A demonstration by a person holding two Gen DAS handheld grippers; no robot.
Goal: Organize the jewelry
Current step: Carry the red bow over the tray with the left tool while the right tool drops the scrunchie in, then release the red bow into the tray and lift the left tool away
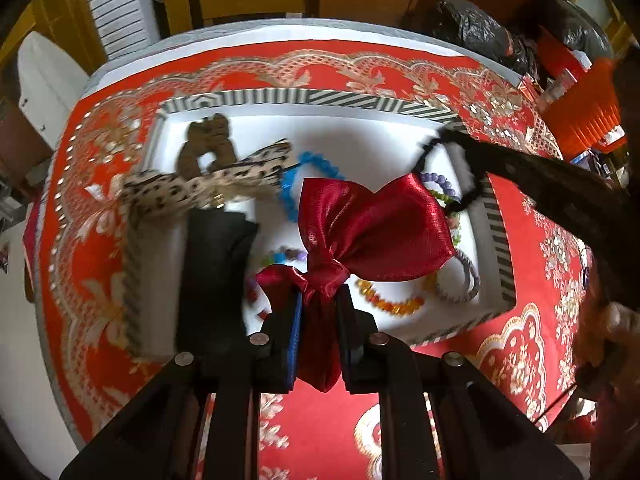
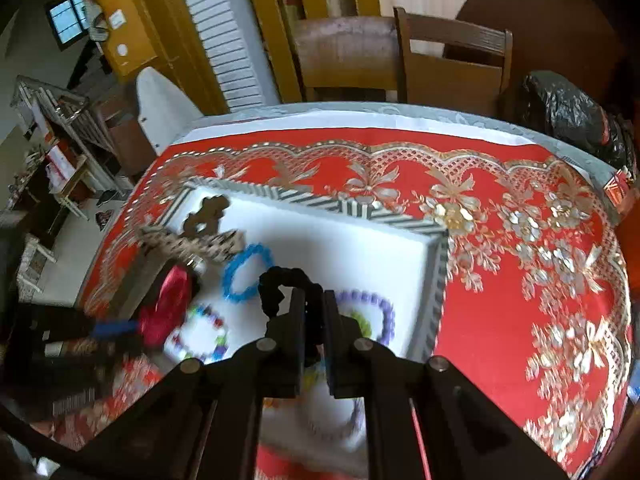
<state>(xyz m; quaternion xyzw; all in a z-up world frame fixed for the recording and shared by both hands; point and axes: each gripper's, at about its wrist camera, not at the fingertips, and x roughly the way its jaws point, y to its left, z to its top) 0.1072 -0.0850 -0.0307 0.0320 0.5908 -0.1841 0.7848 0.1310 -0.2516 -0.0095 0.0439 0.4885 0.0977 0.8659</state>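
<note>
My left gripper [image 1: 319, 300] is shut on a dark red satin bow [image 1: 372, 228] and holds it above the white tray [image 1: 348, 128] with a striped rim. My right gripper [image 2: 313, 300] is shut on a black scrunchie [image 2: 280, 282], also above the tray [image 2: 340, 248]; it shows at the tray's right edge in the left wrist view [image 1: 444, 148]. In the tray lie a blue bead bracelet [image 2: 248, 272], a purple bead bracelet [image 2: 380, 308], an orange bead bracelet [image 1: 392, 304], a grey hair tie [image 1: 464, 280], a leopard-print bow [image 1: 208, 188] and a brown clip [image 1: 208, 144].
The tray sits on a red and gold tablecloth [image 2: 520, 280]. Black plastic bags [image 1: 480, 32] and an orange basket [image 1: 588, 112] stand at the table's far right. Wooden chairs [image 2: 440, 64] stand behind the table.
</note>
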